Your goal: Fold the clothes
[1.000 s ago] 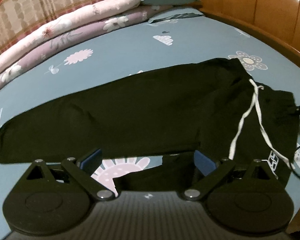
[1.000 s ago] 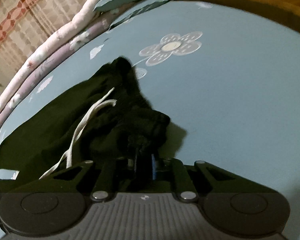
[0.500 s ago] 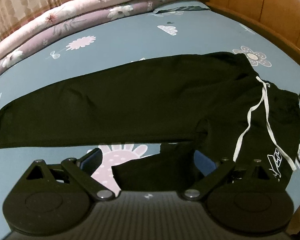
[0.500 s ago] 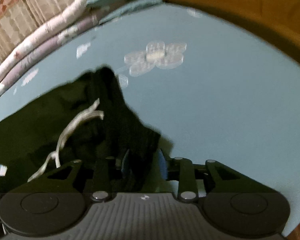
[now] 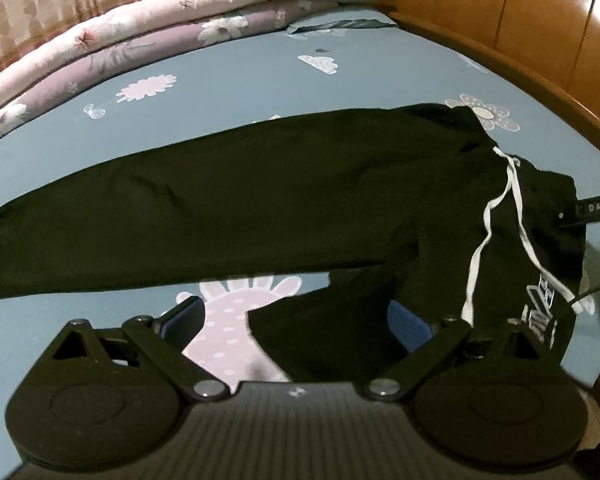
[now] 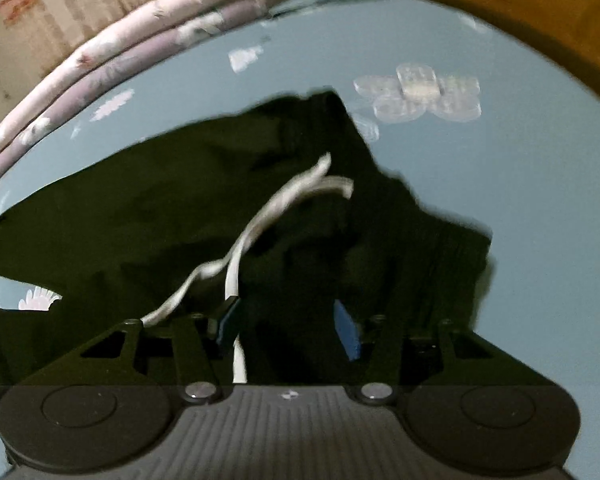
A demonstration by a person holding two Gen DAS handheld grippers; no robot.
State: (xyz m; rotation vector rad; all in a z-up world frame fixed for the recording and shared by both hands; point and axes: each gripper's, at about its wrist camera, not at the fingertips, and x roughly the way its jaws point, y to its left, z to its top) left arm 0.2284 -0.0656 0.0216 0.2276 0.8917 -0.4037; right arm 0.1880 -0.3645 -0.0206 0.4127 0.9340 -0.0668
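While opening, trousers (image 6: 180, 216) between jaws.

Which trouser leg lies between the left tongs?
The short, crumpled near leg of the black trousers, between the left tongs; the other leg stretches long and flat, farther off.

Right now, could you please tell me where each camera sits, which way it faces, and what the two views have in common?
Left wrist: rides the left gripper, looking down across the black trousers on the blue bedsheet; its wide-apart fingers show.
Right wrist: rides the right gripper over the waistband end; its fingers are opening, cloth between them.
Shared: trousers, white drawstring, bedsheet, rolled quilts, wooden bed frame.
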